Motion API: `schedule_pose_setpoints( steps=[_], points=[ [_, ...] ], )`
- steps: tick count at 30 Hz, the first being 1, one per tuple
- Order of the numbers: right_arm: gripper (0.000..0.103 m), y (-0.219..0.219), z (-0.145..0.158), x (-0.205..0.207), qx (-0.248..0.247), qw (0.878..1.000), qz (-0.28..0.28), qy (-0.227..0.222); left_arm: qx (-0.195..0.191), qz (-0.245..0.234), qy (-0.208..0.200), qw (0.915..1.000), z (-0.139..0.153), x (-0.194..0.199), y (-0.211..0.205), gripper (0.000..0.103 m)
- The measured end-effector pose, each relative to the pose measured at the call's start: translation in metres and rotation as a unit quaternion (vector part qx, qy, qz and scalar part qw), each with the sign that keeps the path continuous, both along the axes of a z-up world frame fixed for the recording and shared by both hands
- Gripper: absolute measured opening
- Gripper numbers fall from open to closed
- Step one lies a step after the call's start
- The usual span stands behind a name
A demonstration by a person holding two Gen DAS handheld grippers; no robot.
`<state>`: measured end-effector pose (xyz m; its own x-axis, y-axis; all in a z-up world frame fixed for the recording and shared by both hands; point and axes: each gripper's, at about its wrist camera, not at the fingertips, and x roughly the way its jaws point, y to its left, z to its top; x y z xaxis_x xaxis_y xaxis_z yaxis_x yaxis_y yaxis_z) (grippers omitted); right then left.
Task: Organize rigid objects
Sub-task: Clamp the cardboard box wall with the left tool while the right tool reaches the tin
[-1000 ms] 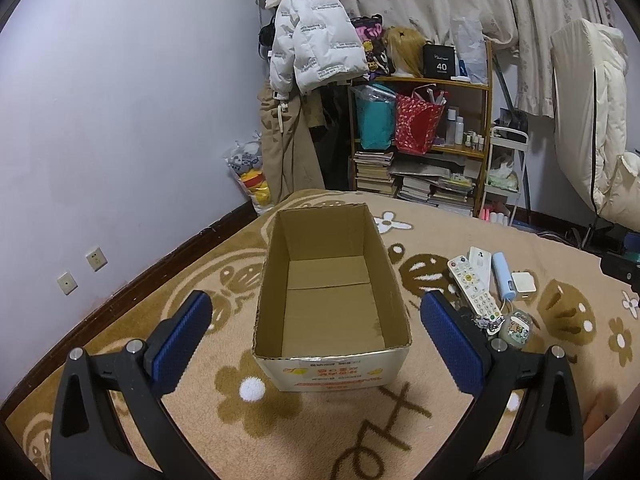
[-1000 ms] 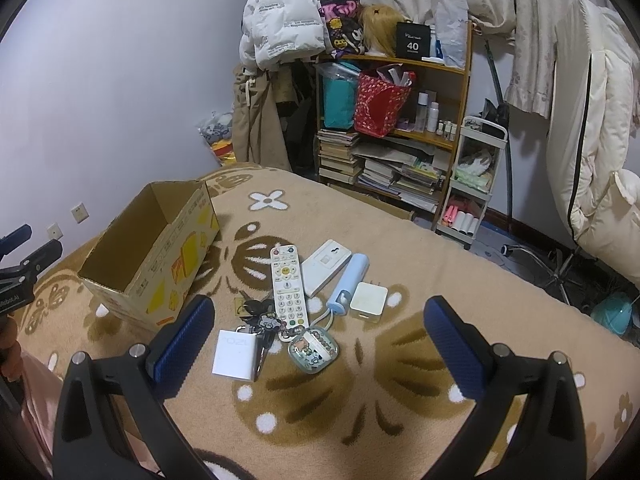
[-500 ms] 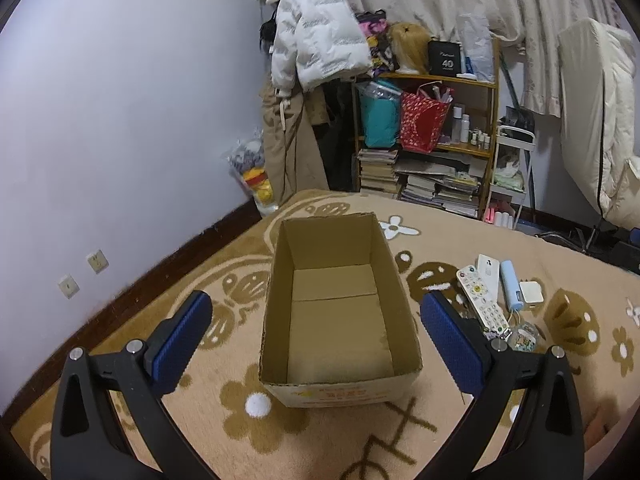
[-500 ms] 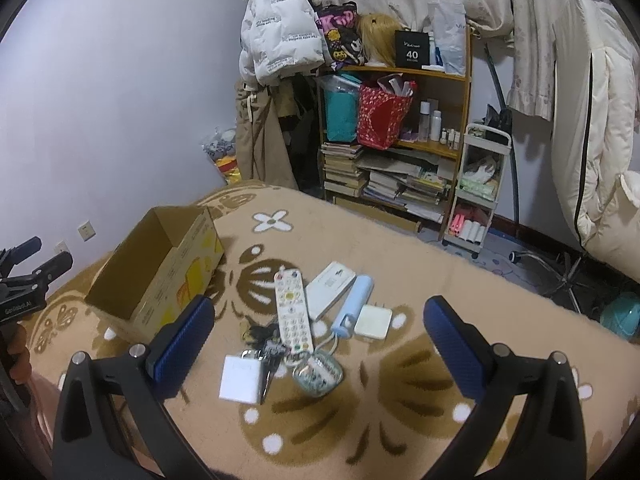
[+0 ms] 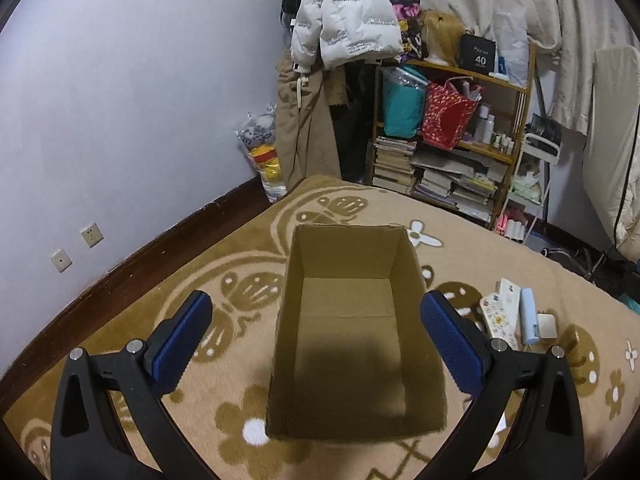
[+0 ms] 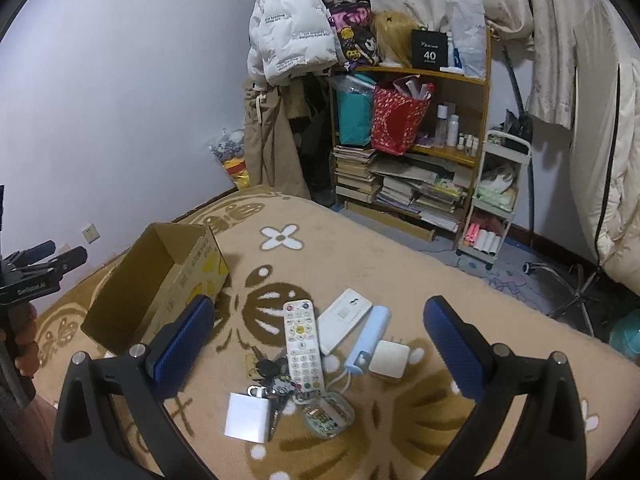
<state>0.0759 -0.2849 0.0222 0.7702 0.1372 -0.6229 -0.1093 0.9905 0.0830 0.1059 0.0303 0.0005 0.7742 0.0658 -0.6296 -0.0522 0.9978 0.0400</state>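
Patterned tan carpet (image 6: 400, 272) carries everything. Our left gripper (image 5: 316, 334) hovers wide open and empty over the empty cardboard box (image 5: 356, 412). Our right gripper (image 6: 318, 340), also wide open and empty, hangs above the clutter: the white remote (image 6: 302, 346) at 12 o'clock, the blue tube (image 6: 370, 336) and white adapter (image 6: 390, 358) toward 2. We judge the remote light, stiff and slick; pinch its long edges mid-body.

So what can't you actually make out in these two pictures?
- Keys, right view: partly tucked under the remote and the white block; their number is unclear.
- Remote buttons: too small to read.
- Cardboard box, left view: its outer front face is out of sight below the rim.
- Small round case: blurred, and the picture on it is unreadable.
- Person: only a hand shows at the left edge.
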Motion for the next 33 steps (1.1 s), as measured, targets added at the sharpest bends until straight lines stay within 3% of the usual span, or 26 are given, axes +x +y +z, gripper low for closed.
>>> schedule_pose_setpoints(
  steps=[5, 13, 19, 23, 28, 31, 33],
  points=[
    [0.103, 0.006, -0.006, 0.017, -0.005, 1.000, 0.005, 0.013, -0.004, -0.012, 0.019, 0.9997, -0.006, 0.023, 0.004, 0.103],
    [0.103, 0.009, -0.034, 0.033, -0.008, 0.998, 0.011, 0.058, -0.019, -0.013, 0.066, 0.9975, -0.041, 0.048, 0.007, 0.103],
    [0.103, 0.005, -0.051, 0.040, -0.013, 0.997, 0.005, 0.082, -0.005, -0.023, 0.093, 0.9953, -0.060, 0.055, 0.001, 0.103],
    [0.103, 0.004, -0.066, 0.045, -0.029, 0.994, 0.003, 0.103, -0.005, -0.020, 0.114, 0.9932, -0.070, 0.063, 0.004, 0.092],
    [0.103, -0.003, -0.092, 0.051, -0.027, 0.989, -0.005, 0.145, -0.033, -0.009, 0.142, 0.9892, -0.084, 0.067, 0.013, 0.083],
    [0.103, -0.005, -0.107, 0.054, -0.029, 0.985, -0.011, 0.167, -0.013, -0.001, 0.152, 0.9883, -0.091, 0.067, 0.014, 0.078],
    [0.103, -0.005, -0.115, 0.053, -0.038, 0.983, -0.014, 0.179, -0.002, 0.007, 0.157, 0.9876, -0.094, 0.068, 0.014, 0.065]
  ],
)
